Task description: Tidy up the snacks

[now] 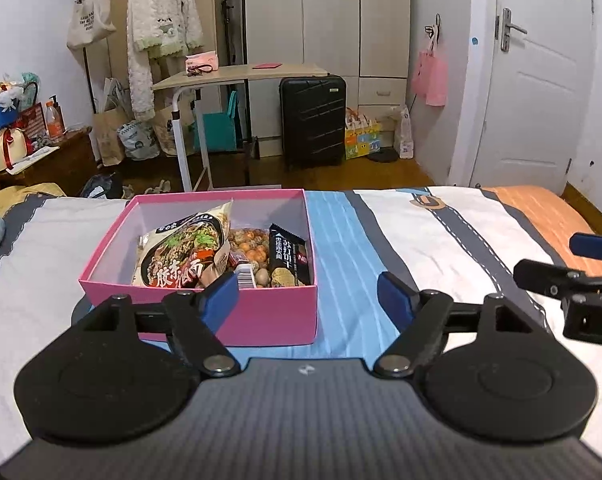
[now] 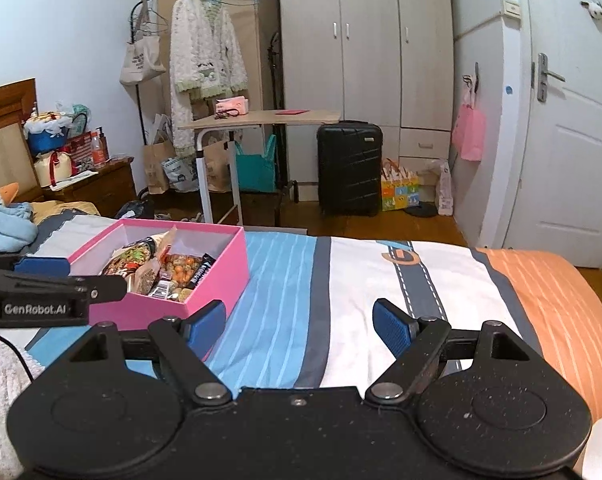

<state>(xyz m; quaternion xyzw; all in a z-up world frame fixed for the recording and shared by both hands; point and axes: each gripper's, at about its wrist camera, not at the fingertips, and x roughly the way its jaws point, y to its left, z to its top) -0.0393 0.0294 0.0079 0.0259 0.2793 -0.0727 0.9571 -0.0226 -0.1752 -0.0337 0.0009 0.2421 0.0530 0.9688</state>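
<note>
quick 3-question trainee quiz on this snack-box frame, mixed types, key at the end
1. True or false: the pink box stands on the bed cover with snacks inside it.
2. Multiple choice: in the left wrist view, the black packet lies at which side of the box? A) left B) right C) outside it
3. Fill in: the left hand-held gripper and the right hand-held gripper both stand ____, with nothing between the fingers.

Key: 1 true; 2 B; 3 open
</note>
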